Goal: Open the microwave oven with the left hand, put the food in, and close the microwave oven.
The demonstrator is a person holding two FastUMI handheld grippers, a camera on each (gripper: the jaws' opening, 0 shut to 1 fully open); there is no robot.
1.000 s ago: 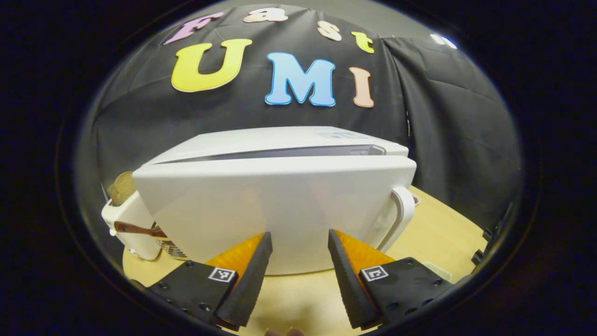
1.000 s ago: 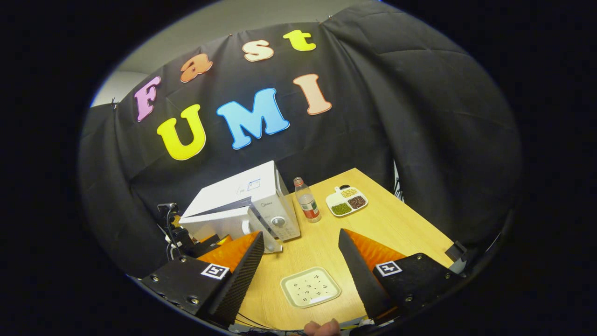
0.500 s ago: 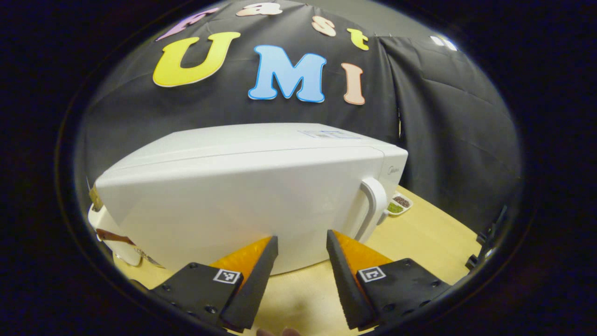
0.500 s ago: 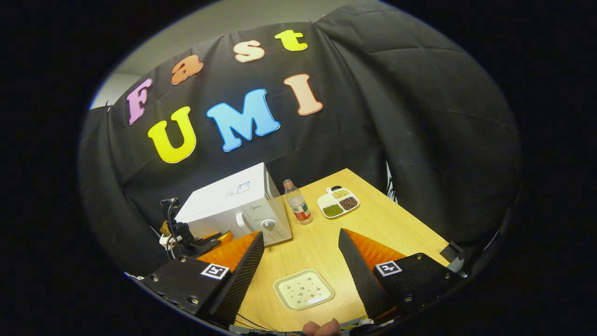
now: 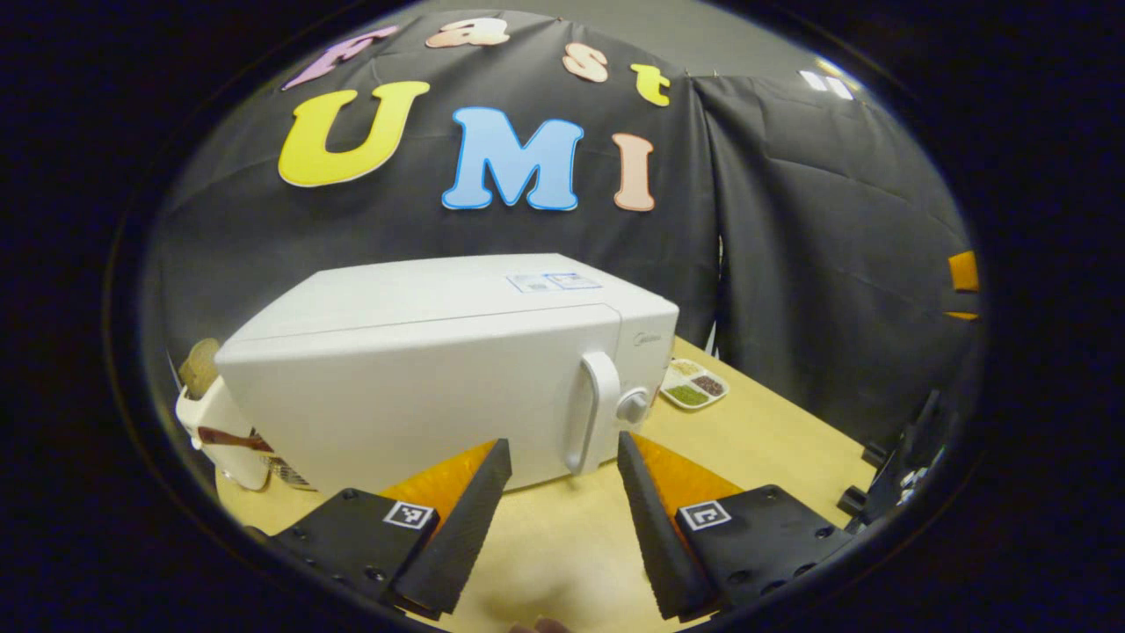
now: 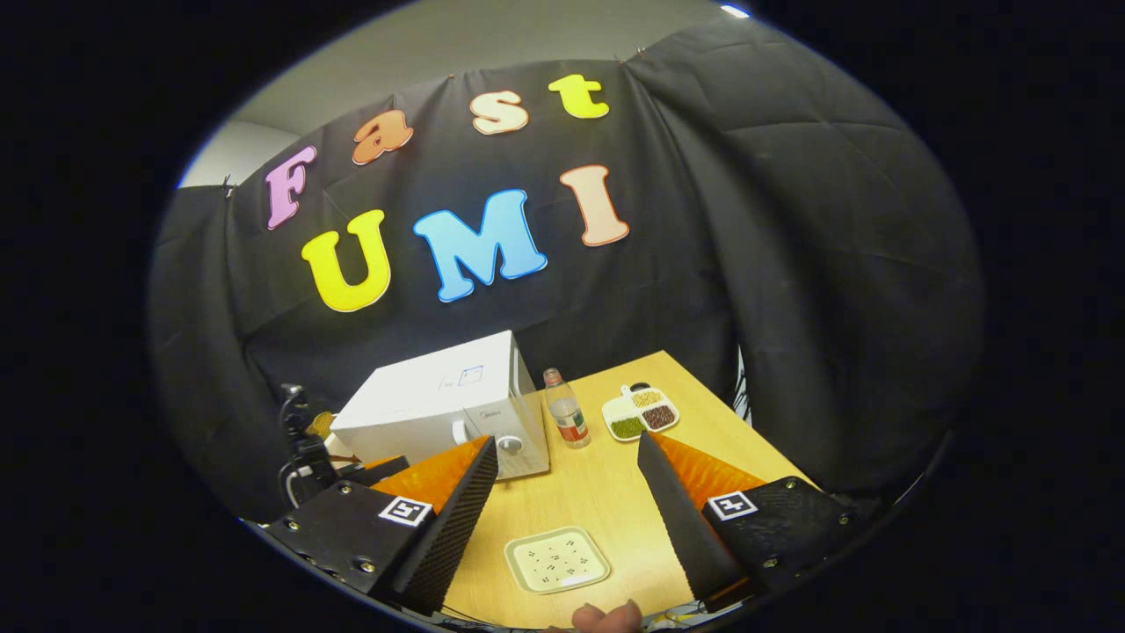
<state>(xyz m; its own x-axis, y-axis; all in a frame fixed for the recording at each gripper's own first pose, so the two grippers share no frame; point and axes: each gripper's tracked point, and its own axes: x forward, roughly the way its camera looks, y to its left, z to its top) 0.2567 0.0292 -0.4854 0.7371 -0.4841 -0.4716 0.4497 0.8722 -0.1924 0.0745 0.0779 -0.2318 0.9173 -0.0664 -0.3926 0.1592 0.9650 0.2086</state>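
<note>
In the left gripper view, the left gripper [image 5: 557,492] hovers low over the wooden surface [image 5: 791,440] with its fingers spread and nothing between them. Just beyond them stands the white microwave oven [image 5: 422,378], its door shut and the upright handle [image 5: 591,413] beside a round knob [image 5: 631,405]. A divided dish of beans [image 5: 693,386] lies past the oven's right end, and a pale container [image 5: 211,422] sits at its left. In the right gripper view, the right gripper [image 6: 567,492] is held higher and farther back — its fingers also spread and empty. Below them lies a small square plate [image 6: 557,559]. Farther off stand the microwave oven [image 6: 439,404], a bottle [image 6: 565,418] just beside it, and the divided dish [image 6: 640,411] near the bottle.
</note>
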